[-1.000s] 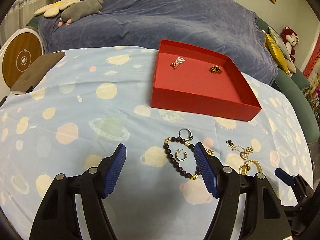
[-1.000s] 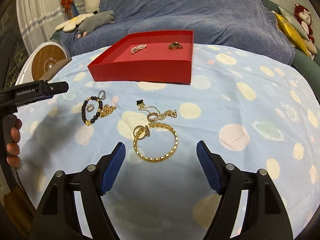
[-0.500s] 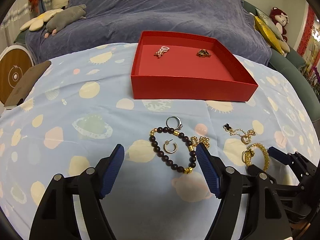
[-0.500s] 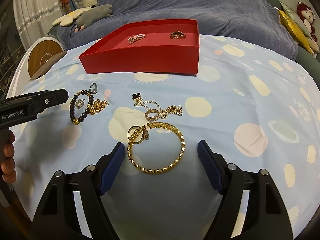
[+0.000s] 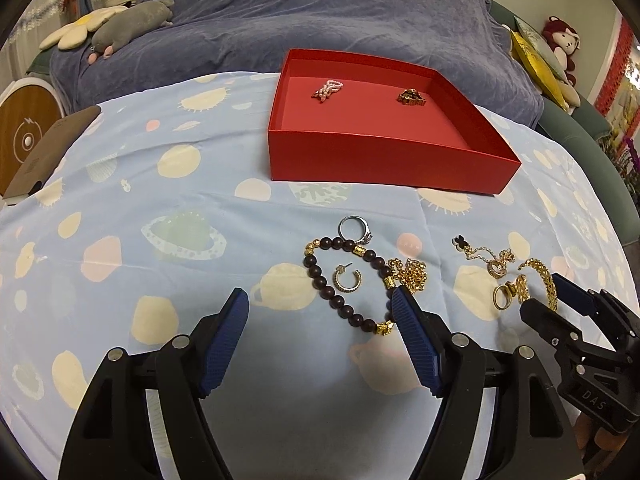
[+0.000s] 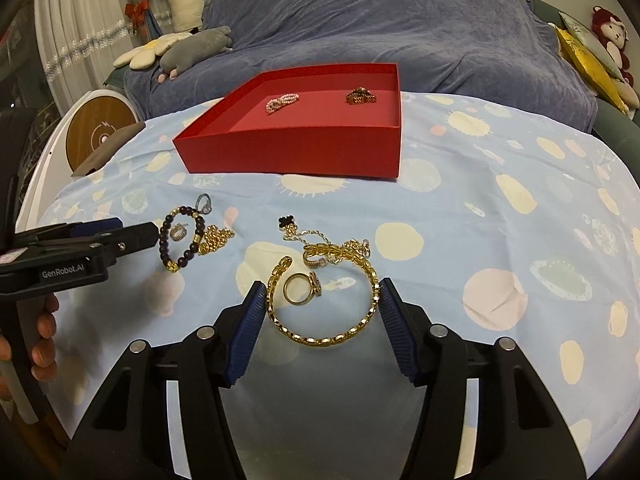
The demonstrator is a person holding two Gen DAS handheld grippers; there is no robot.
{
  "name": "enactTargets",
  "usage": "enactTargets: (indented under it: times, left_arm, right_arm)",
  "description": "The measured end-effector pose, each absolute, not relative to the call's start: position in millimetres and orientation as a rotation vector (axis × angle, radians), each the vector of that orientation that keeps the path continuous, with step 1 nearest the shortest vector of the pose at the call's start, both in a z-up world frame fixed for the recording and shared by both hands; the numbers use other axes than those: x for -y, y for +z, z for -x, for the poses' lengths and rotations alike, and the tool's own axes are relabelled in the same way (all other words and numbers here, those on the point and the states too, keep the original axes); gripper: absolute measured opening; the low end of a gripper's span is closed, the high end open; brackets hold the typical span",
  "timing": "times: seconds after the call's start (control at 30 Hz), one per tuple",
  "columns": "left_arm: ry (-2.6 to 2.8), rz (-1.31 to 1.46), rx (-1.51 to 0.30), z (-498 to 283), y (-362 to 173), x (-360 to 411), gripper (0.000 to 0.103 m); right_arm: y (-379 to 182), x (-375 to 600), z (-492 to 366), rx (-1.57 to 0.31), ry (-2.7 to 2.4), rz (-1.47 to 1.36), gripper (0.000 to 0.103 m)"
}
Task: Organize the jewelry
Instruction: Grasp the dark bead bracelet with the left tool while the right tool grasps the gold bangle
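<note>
A gold chain bracelet (image 6: 320,336) lies on the cloth between the fingers of my right gripper (image 6: 323,306). Its jaws are closing, and the pads stand right at the bracelet's sides without visibly pressing. A gold ring (image 6: 298,289) lies inside the loop. My left gripper (image 5: 320,314) hangs open just short of a dark bead bracelet (image 5: 344,280), with a hoop earring (image 5: 347,279) inside it and a silver ring (image 5: 354,230) beyond. The red box (image 5: 392,160) holds a pink bead piece (image 5: 328,89) and a dark gold piece (image 5: 411,97).
A gold chain clump (image 5: 412,274) touches the bead bracelet by my left gripper's right finger. A clover necklace (image 6: 286,221) lies behind the gold bracelet. The patterned blue cloth (image 5: 160,208) covers the table, and a blue-covered sofa (image 5: 320,12) stands behind it.
My right gripper has moved forward around the gold bracelet and its jaws have narrowed. My left gripper has come down closer to the bead bracelet, still open.
</note>
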State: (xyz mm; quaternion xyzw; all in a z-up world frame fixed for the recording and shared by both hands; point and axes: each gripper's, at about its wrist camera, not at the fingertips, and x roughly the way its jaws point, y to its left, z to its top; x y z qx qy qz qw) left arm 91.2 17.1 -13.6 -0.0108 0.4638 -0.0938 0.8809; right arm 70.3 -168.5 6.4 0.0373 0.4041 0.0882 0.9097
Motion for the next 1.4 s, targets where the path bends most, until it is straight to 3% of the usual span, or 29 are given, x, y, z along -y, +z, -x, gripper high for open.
enactTargets:
  times: [0.27, 0.33, 0.5, 0.63, 0.7, 0.77, 1.4]
  left_arm:
    - [-0.199, 0.059, -0.972, -102, -17, -16, 0.069]
    - [-0.204, 0.037, -0.969, -102, -18, -13, 0.063]
    - [-0.239, -0.02, -0.996, -99, -30, -2, 0.034]
    - [-0.221, -0.07, -0.963, -98, -32, 2, 0.027]
    - [-0.215, -0.078, -0.954, -98, -33, 2, 0.013]
    - [-0.215, -0.085, -0.953, -98, -33, 3, 0.007]
    - [-0.364, 0.034, -0.858, -79, 29, 8, 0.005]
  right_arm:
    - [11, 163, -73, -0.819, 0.192, -0.088, 0.056]
    - [11, 163, -74, -0.822, 0.192, -0.087, 0.056]
    - [11, 165, -75, -0.823, 0.188, -0.093, 0.056]
    - [11, 165, -75, -0.823, 0.188, -0.095, 0.056]
    - [11, 165, -75, -0.823, 0.189, -0.093, 0.056]
    - [11, 164, -75, -0.823, 0.191, -0.088, 0.056]
    - [30, 155, -81, -0.773, 0.206, -0.109, 0.056]
